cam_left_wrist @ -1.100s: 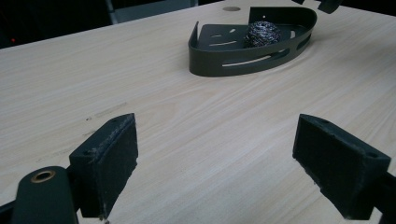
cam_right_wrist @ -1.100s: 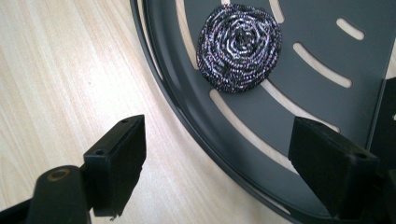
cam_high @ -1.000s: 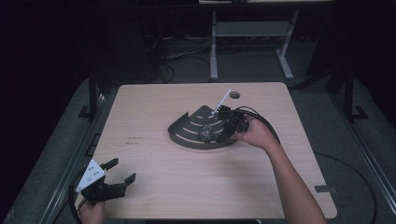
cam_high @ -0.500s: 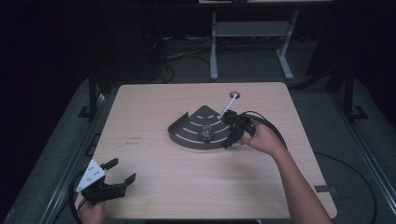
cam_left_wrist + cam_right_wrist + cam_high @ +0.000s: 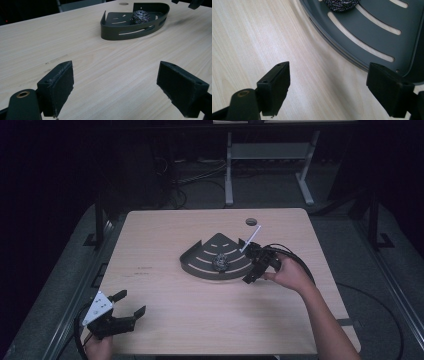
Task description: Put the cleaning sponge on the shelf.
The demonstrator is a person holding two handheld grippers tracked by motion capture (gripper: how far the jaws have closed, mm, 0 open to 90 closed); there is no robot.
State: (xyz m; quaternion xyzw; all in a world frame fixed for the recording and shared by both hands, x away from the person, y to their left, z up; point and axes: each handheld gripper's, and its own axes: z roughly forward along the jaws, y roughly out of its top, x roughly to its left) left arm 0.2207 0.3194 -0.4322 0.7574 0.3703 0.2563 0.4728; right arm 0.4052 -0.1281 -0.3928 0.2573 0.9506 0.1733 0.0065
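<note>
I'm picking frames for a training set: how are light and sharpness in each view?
High view: table evenly lit, surroundings near black, right gripper dark and hard to read against the tray. Left gripper view: steel scrubber fairly sharp, near jaws soft. Right gripper view: bright wood, jaws slightly blurred, no glare.

left gripper (image 5: 127,312) low at the table's (image 5: 165,235) near left corner, jaws spread wide, nothing between them. right gripper (image 5: 255,265) out over the table's right half, forearm stretched diagonally from the near edge, jaws apart, empty.
</note>
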